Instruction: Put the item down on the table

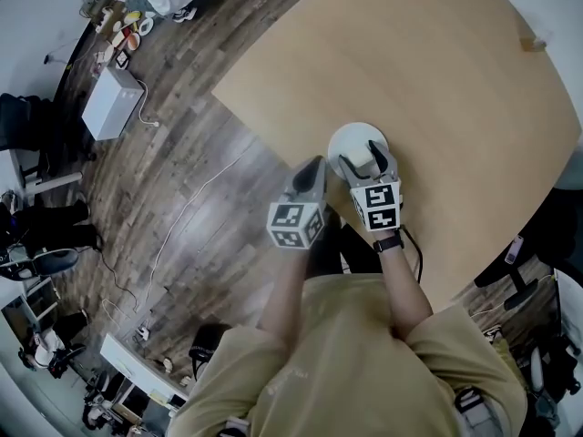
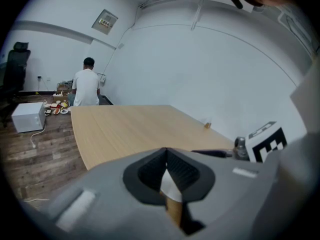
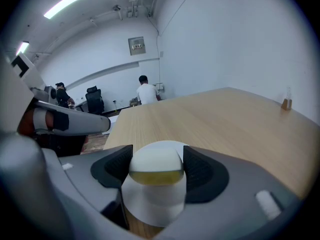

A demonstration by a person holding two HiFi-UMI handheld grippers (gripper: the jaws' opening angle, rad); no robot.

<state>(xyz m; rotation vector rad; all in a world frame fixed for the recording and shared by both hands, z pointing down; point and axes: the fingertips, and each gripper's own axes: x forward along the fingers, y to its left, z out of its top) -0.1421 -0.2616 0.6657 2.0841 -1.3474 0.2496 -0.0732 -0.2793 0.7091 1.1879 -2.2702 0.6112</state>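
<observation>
My right gripper [image 1: 368, 158] [image 3: 156, 165] is shut on a small white rounded item [image 3: 155, 160] with a yellow-green band, its pads touching both sides. The item [image 1: 367, 157] is over a round white plate [image 1: 348, 139] [image 3: 152, 206] near the front edge of the wooden table [image 1: 437, 62]. Whether the item rests on the plate I cannot tell. My left gripper [image 1: 315, 166] [image 2: 166, 155] is shut on nothing, just left of the plate at the table's edge. A sliver of the plate [image 2: 170, 190] shows below its closed tips.
A small brown bottle [image 1: 531, 39] [image 3: 286, 103] [image 2: 207, 124] stands at the table's far side. A white box [image 1: 111, 101] [image 2: 27, 116] sits on the wood floor with cables near it. A person in a white shirt [image 2: 86, 86] [image 3: 147, 91] is beyond the table's far end.
</observation>
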